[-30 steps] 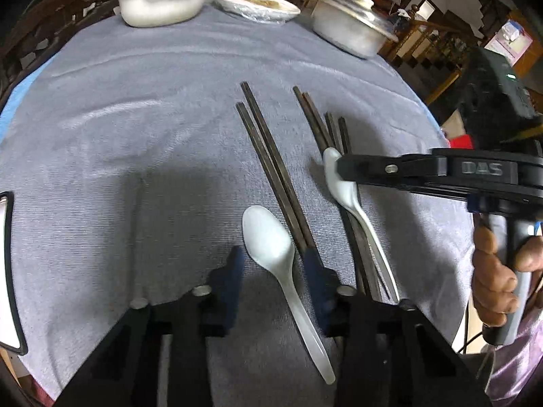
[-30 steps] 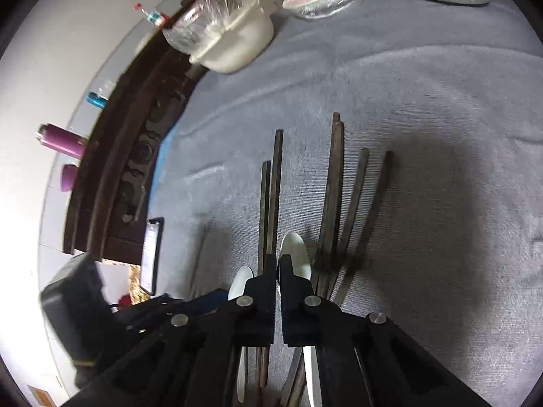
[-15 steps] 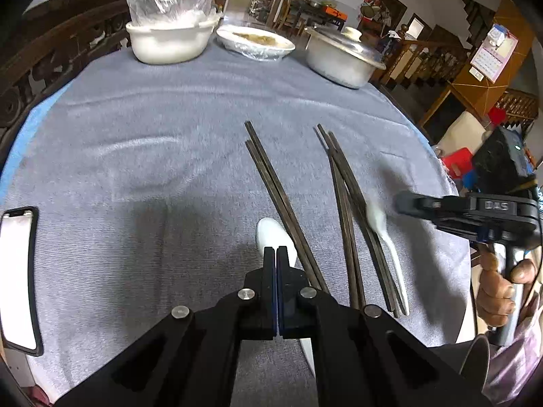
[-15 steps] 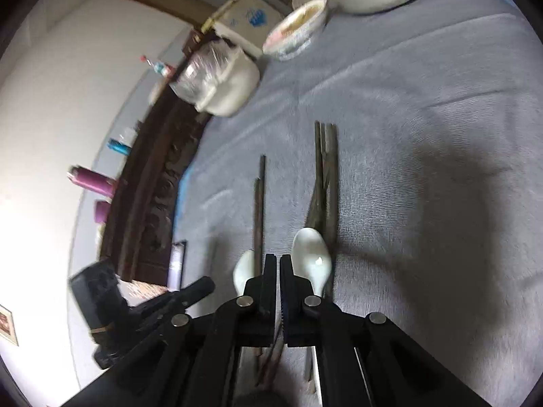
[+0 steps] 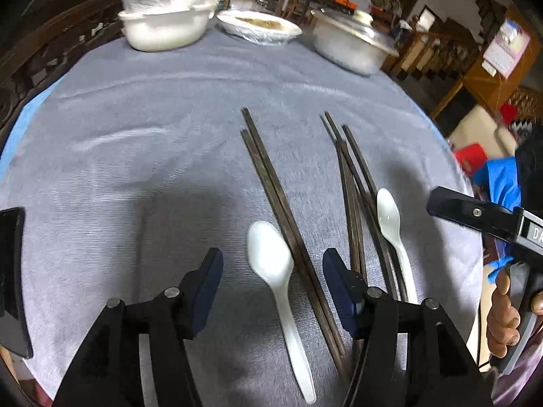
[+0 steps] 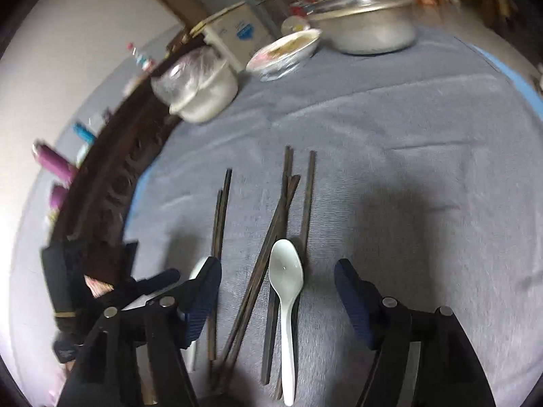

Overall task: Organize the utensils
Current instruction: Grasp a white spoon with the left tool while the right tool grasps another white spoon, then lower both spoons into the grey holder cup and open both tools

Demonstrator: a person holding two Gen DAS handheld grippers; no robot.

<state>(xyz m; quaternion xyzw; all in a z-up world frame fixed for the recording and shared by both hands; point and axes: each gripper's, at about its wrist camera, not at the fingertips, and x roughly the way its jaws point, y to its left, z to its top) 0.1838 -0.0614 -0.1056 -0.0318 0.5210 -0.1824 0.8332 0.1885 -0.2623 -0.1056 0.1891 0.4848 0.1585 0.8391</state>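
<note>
On the grey tablecloth lie two white plastic spoons and dark chopsticks. My left gripper hovers over the left spoon; its jaws are opening, the spoon bowl lies between the fingers untouched. A chopstick pair runs just right of that spoon. My right gripper is opening too, above the second spoon, which rests on a loose bundle of chopsticks. Neither gripper holds anything. The second spoon and bundle also show in the left wrist view.
At the far side stand a plastic-covered white bowl, a wrapped dish and a lidded metal pot. A phone lies at the left edge. A carved wooden rail borders the table. A person's hand grips the right handle.
Both grippers were shut half a second ago and now stand open. The right gripper has drawn back and up from the second spoon, which now lies on the chopstick bundle.
</note>
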